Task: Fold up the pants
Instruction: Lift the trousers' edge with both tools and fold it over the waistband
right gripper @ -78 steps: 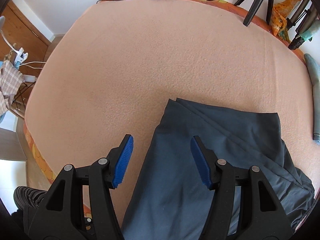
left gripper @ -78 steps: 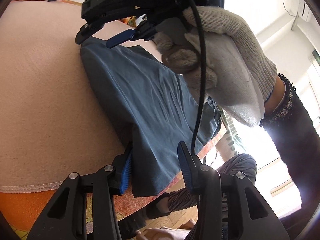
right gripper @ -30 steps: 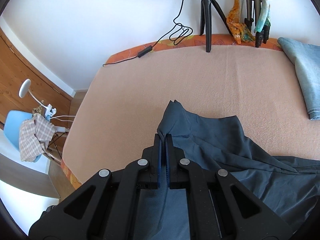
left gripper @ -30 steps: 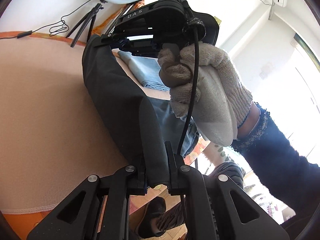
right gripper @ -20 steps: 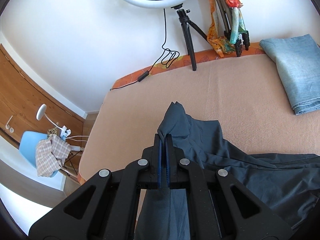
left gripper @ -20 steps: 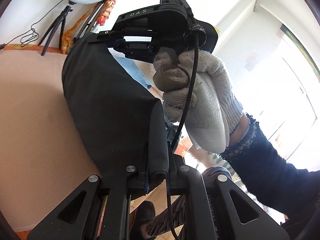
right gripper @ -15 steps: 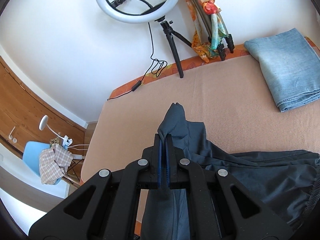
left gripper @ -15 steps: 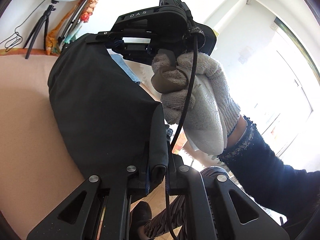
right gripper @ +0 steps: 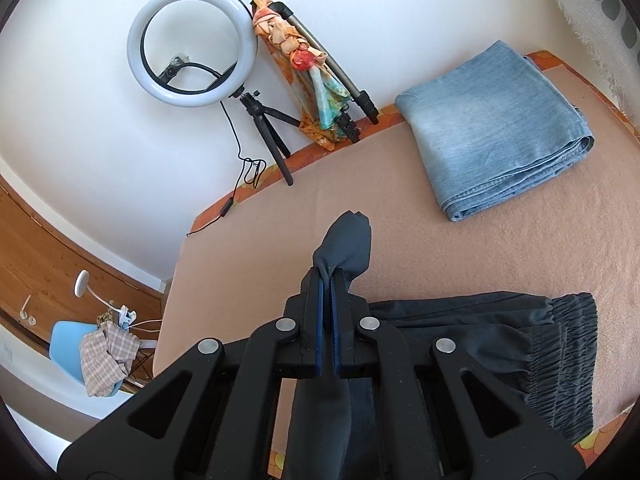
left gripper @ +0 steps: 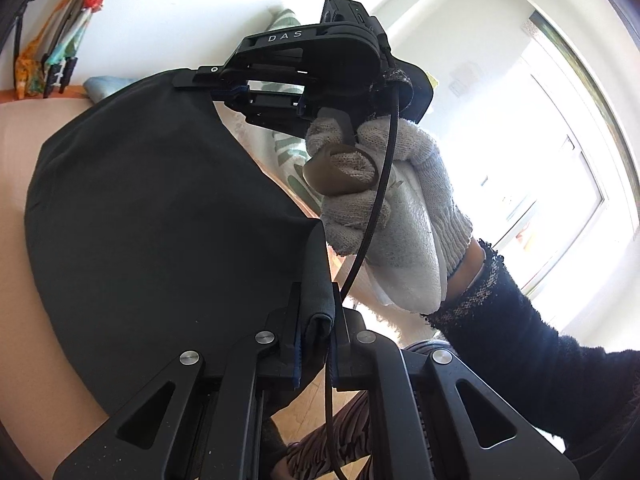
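Dark blue-grey pants (left gripper: 160, 220) hang stretched between both grippers above the peach bed cover (right gripper: 460, 248). My left gripper (left gripper: 318, 320) is shut on a folded edge of the cloth. My right gripper (right gripper: 329, 276) is shut on another corner, which sticks out past its tips. In the left wrist view the right gripper (left gripper: 224, 88), in a gloved hand (left gripper: 384, 208), pinches the pants' far edge. The elastic waistband (right gripper: 568, 356) lies on the cover at the right of the right wrist view.
Folded light-blue jeans (right gripper: 496, 128) lie at the bed's far right. A ring light on a tripod (right gripper: 192, 48) and a bundled tripod with a colourful scarf (right gripper: 316, 76) stand against the wall. A blue chair with checked cloth (right gripper: 100, 352) stands left of the bed.
Both grippers have carried the held pants edge across the bed toward the folded jeans, lifting more cloth off the cover. The waistband has come into the right wrist view.
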### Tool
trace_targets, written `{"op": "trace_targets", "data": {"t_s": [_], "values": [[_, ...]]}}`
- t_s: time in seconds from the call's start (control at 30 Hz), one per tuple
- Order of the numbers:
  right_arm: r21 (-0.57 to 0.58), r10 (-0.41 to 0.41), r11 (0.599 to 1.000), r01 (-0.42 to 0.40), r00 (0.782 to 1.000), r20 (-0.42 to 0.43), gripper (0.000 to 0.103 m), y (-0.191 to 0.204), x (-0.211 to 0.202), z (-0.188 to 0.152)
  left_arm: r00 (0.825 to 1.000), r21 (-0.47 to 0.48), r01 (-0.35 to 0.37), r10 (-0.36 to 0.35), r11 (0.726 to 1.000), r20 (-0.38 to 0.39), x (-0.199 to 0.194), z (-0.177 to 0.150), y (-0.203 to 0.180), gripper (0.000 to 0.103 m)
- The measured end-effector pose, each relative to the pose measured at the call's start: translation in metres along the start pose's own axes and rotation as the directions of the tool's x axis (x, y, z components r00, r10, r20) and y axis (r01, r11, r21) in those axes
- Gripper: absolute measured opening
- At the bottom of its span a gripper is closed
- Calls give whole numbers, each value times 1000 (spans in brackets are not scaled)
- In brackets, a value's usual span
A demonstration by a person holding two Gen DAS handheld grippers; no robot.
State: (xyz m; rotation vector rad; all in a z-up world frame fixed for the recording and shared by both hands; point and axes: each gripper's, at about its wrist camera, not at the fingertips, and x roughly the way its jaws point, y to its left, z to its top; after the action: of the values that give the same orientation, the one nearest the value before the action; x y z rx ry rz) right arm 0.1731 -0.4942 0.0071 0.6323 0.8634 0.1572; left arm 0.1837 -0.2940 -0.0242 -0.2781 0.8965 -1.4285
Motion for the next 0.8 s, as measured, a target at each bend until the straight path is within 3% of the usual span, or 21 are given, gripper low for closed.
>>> {"op": "trace_targets", "data": {"t_s": [0.43, 0.8], "values": [[107, 3, 994, -7, 999, 36, 4, -97, -29, -3, 993, 15, 43, -41, 999, -109, 77, 31, 5, 8], [146, -46, 988, 41, 998, 30, 4, -150, -39, -4, 982, 31, 67, -61, 997, -178, 127, 49, 9, 8]]}}
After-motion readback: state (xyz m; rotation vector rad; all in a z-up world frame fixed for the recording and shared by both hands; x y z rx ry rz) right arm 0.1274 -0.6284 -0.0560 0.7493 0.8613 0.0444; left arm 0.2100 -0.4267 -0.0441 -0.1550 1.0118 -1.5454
